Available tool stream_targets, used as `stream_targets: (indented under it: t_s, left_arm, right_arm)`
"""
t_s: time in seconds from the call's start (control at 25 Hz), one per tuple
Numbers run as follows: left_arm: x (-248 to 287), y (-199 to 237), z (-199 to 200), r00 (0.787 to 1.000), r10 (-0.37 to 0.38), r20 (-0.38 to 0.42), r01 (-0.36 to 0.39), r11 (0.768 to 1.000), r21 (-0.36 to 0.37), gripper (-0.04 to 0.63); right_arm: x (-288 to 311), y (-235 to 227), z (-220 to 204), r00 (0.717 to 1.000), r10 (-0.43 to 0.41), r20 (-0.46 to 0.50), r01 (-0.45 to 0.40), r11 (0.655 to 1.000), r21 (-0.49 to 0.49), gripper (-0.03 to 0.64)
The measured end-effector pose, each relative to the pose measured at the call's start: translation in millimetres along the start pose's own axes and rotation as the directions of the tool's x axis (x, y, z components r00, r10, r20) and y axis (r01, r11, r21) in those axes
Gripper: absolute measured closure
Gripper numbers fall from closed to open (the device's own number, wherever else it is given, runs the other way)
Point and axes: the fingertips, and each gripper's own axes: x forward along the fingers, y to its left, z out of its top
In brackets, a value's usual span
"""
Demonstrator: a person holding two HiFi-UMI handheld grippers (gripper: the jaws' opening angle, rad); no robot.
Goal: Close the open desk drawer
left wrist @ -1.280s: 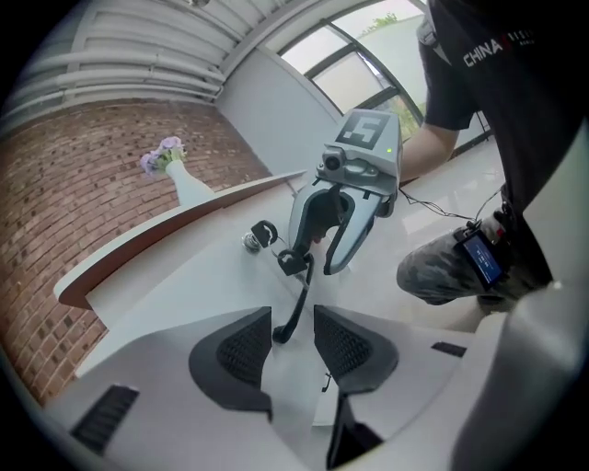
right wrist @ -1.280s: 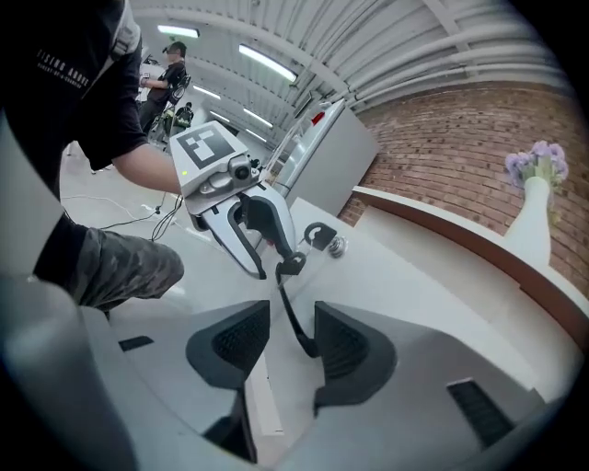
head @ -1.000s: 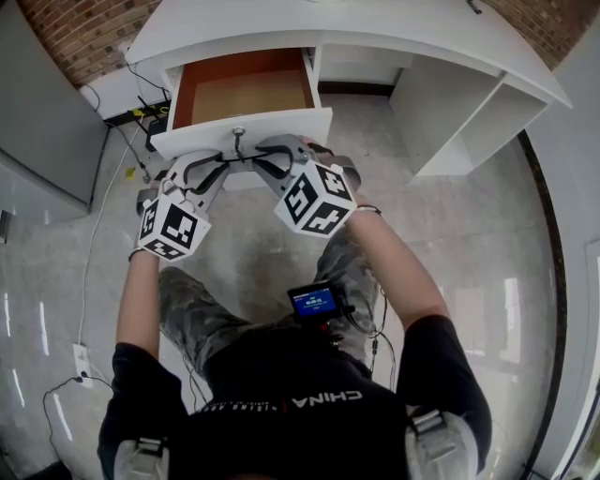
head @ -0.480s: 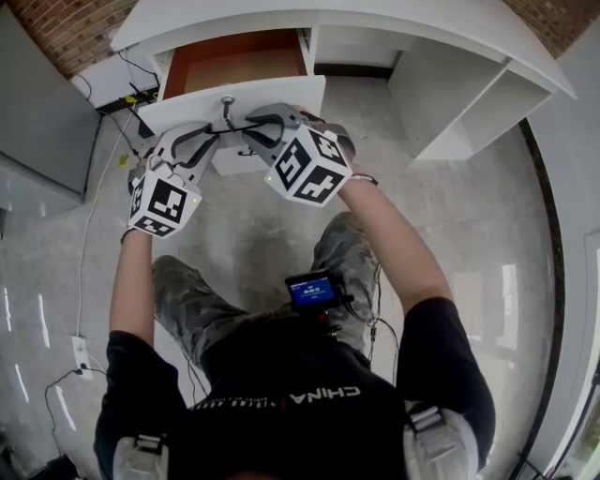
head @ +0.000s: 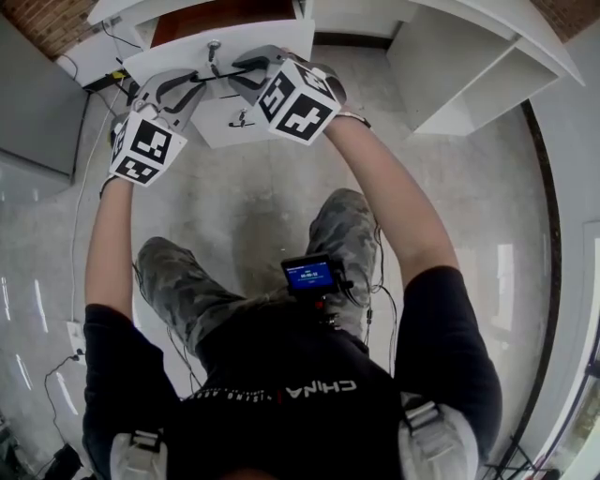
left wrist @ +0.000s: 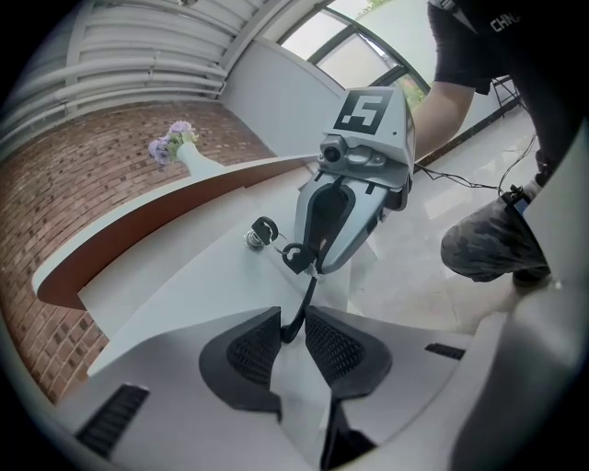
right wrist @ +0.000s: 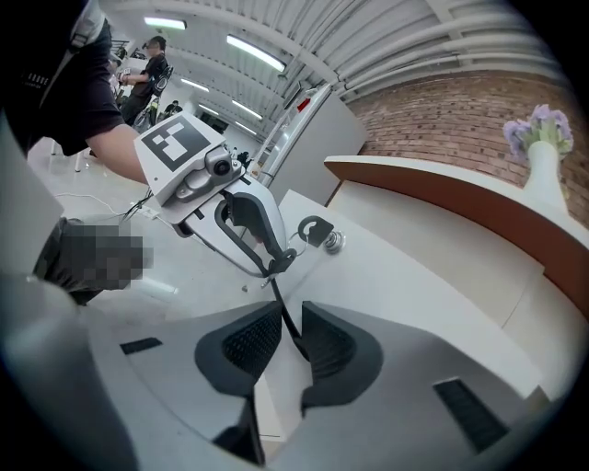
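Note:
The white desk drawer [head: 272, 37] stands part open at the top of the head view, with a strip of its brown inside [head: 225, 11] showing. A key [head: 214, 47] sits in the lock on its front. Under the lock runs a thin black handle [head: 217, 77]. My left gripper [head: 200, 82] is shut on the handle's left end and my right gripper [head: 236, 75] on its right end. The left gripper view has the handle [left wrist: 304, 299] between my left gripper's [left wrist: 293, 329] pads. The right gripper view has the handle [right wrist: 281, 308] between my right gripper's [right wrist: 287, 333] pads.
The white desk has an open shelf bay [head: 487, 84] to the right of the drawer. A lower white front [head: 234, 122] sits under the drawer. Cables [head: 103, 56] lie on the floor at left beside a grey panel [head: 37, 103]. A vase [left wrist: 189, 152] stands on the desk.
The drawer has slid back into the desk, so less of its brown inside shows. Both grippers have moved toward the desk with the handle.

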Motion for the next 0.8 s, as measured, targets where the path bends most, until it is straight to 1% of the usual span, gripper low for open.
stream_targets:
  t_s: [0.4,0.64,0.8]
  left_arm:
    - [33,29,-17,0.997,-0.016,-0.079,0.017,1.0,0.007,0.511]
    - [51,49,-20,0.996,-0.013,-0.094,0.013,1.0,-0.007,0.511]
    - [58,54,-26,0.994,-0.007,-0.113,0.006,1.0,-0.012,0.509]
  right_arm:
    - [30,-33,-8,0.999,-0.004,-0.031,0.004,1.0,-0.005,0.541]
    - [46,-54,-11,0.999,-0.006,-0.036,0.006,1.0,0.024,0.541]
    - [53,-61,-14,0.999,-0.004,-0.048,0.005,1.0,0.014,0.541]
